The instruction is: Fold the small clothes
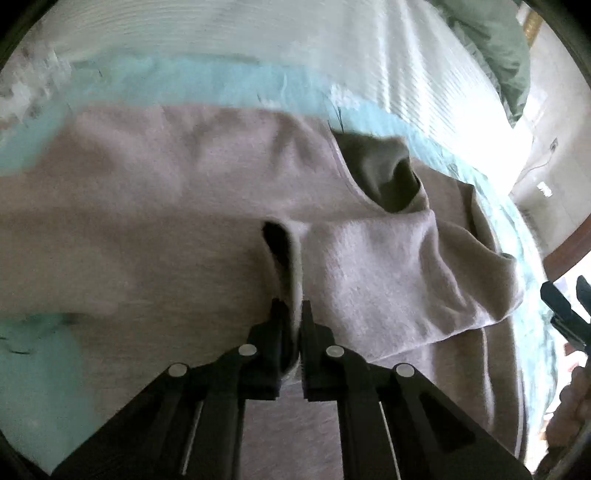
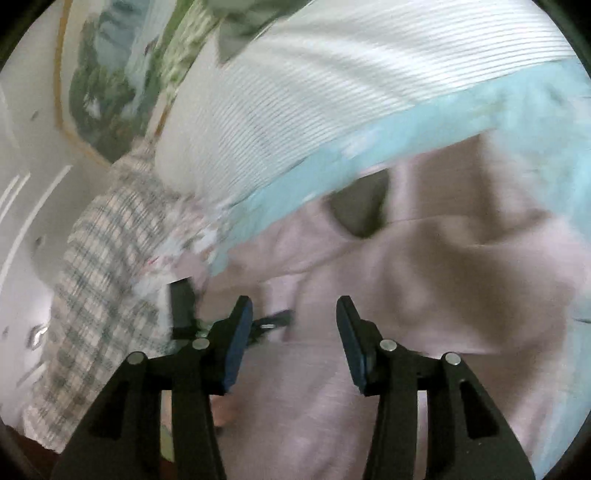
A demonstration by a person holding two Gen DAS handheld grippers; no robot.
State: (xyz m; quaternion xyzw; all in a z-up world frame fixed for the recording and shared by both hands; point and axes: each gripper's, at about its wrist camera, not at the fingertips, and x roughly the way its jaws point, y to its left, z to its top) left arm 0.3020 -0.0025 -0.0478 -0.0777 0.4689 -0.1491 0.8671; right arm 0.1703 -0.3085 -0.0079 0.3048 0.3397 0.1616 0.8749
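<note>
Lying across the bed: a turquoise sheet (image 1: 207,86), and on the far side a white ribbed blanket (image 1: 221,33). Spreading over the sheet, wide and near, the pale grey-pink garment (image 1: 155,192), with its dark neck opening (image 1: 384,173) toward the far right. Resting folded over the body on the right, one sleeve (image 1: 399,269). Pinching a raised fold of this garment between nearly closed jaws, at the near middle: the left gripper (image 1: 291,325). Hovering above the same garment (image 2: 424,280) with jaws partly spread and nothing between them: the right gripper (image 2: 293,314). Hanging at the far left in the right wrist view, a checked cloth (image 2: 99,258), much blurred.
</note>
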